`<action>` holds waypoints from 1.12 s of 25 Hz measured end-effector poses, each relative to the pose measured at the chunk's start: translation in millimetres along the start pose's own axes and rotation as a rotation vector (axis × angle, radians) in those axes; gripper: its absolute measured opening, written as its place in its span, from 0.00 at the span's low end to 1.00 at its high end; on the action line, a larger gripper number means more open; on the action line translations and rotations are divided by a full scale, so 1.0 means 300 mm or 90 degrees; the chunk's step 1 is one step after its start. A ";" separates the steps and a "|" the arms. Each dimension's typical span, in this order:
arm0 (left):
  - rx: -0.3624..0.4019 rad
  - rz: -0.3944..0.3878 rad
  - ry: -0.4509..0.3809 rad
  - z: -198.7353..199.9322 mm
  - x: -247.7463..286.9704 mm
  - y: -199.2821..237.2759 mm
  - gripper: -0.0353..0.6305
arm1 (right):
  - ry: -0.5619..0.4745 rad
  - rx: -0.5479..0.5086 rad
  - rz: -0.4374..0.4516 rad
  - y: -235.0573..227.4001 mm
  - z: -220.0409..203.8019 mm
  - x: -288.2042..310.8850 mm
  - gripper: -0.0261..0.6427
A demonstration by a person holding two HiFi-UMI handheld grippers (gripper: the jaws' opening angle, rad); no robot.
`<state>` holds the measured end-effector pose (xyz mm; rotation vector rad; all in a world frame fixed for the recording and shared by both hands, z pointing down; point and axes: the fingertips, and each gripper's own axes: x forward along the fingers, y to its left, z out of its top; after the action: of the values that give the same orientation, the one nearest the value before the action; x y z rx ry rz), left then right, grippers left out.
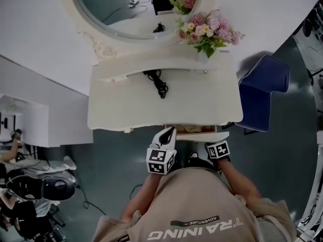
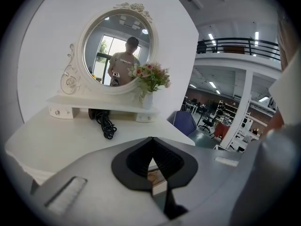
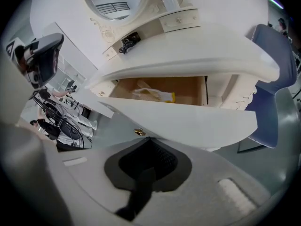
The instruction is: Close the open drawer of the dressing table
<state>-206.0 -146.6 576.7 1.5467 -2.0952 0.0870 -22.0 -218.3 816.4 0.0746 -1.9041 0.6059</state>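
Drawer (image 3: 197, 121) projecting open from desk (image 1: 121, 105), left tool (image 2: 151, 140) and right tool (image 3: 146, 141) hovering closed and empty, right tip possibly touching brass knob (image 3: 138, 132), blue chair (image 1: 262, 89) standing beside.

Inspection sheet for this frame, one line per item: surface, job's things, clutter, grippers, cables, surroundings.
Surface: white dressing table top, mostly bare.
Job's things: drawer open; a pale and yellow item lies inside; gold knob on its front.
Clutter: vase of flowers on the raised shelf.
Grippers: left gripper jaws together, empty, at the table's front edge; right gripper jaws together, empty, close to the knob.
Cables: black cable coiled on the top.
Surroundings: oval mirror; blue chair at the table's right; people and gear at far left.
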 end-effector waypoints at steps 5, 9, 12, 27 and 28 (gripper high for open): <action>-0.003 0.007 -0.001 0.021 0.028 0.020 0.08 | -0.015 0.006 0.005 -0.025 0.073 0.004 0.04; -0.004 0.016 0.000 0.033 0.036 0.038 0.08 | -0.015 0.000 0.011 -0.050 0.114 0.008 0.04; -0.006 0.023 0.006 0.028 0.032 0.052 0.08 | -0.009 -0.016 0.006 -0.066 0.137 0.012 0.04; -0.014 0.054 0.010 0.023 -0.008 0.079 0.08 | -0.059 0.046 -0.020 -0.116 0.239 0.033 0.04; -0.014 0.056 0.009 0.022 -0.013 0.081 0.08 | -0.064 0.051 -0.019 -0.117 0.250 0.035 0.04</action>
<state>-229.8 -137.2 575.5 1.4367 -2.1463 0.1062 -78.6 -279.5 817.3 0.1879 -1.9714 0.6684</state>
